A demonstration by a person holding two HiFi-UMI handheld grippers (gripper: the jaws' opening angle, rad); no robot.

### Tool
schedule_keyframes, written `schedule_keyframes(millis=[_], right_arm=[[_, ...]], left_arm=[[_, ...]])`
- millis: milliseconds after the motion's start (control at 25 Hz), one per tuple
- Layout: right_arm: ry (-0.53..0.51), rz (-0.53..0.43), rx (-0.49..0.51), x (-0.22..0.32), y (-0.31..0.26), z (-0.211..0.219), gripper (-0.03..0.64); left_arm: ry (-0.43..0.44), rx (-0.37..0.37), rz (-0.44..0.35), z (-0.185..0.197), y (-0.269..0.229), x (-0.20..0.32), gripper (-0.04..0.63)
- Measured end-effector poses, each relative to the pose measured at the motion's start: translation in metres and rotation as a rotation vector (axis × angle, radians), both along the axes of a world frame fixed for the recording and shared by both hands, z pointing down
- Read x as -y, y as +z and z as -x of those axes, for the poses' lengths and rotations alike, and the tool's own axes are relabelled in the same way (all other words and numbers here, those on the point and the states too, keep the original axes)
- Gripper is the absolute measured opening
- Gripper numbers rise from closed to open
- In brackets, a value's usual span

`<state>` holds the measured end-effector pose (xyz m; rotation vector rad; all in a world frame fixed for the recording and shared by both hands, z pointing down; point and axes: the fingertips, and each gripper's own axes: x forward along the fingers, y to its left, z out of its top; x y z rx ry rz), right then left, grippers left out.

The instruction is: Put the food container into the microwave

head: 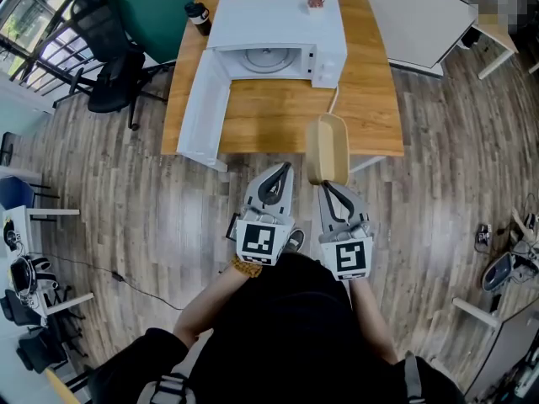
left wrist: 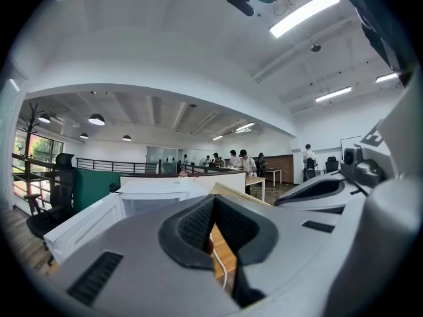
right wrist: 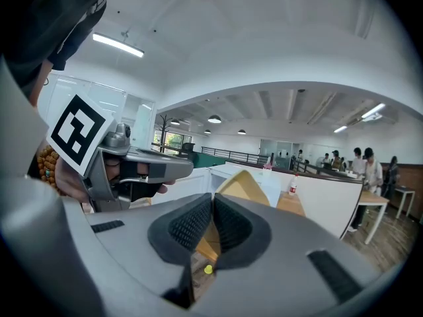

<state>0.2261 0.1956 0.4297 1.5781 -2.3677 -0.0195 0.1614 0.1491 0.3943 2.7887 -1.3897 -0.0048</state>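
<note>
The person's black-clad torso [head: 278, 326] fills the near edge of the head view, with a two-jaw gripper in each hand. The left gripper [head: 283, 168] is clenched on nothing: in its own view the ribbed black pads [left wrist: 198, 222] meet at their tips, and only the table and a thin white cable [left wrist: 220, 264] show through the slit below. The right gripper [head: 325, 183] grasps the tan, oblong, round-cornered food container [head: 327, 146] by its near end. In the right gripper view the container's edge [right wrist: 243, 185] rises from between the closed pads [right wrist: 190, 223].

The container hangs over the near edge of the light wooden table [head: 286, 116], outside the white microwave [head: 278, 19] and in line with its right side. The microwave's door [head: 202, 99] stands swung open to the left, baring the round glass turntable [head: 269, 59] inside. A dark bottle [head: 198, 15] stands at the table's far left corner, beside the microwave.
</note>
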Motion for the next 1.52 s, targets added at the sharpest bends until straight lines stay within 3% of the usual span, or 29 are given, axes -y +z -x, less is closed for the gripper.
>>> schedule_keyframes(millis=[560, 1520], right_arm=[[-0.022, 0.004, -0.002, 0.044, -0.003, -0.009, 0.021], [-0.05, 0.012, -0.008, 0.141, -0.01, 0.006, 0.021]], left_arm=[[-0.024, 0.0, -0.01, -0.005, -0.009, 0.046, 0.02], [-0.082, -0.005, -0.002, 0.024, -0.018, 0.146, 0.02]])
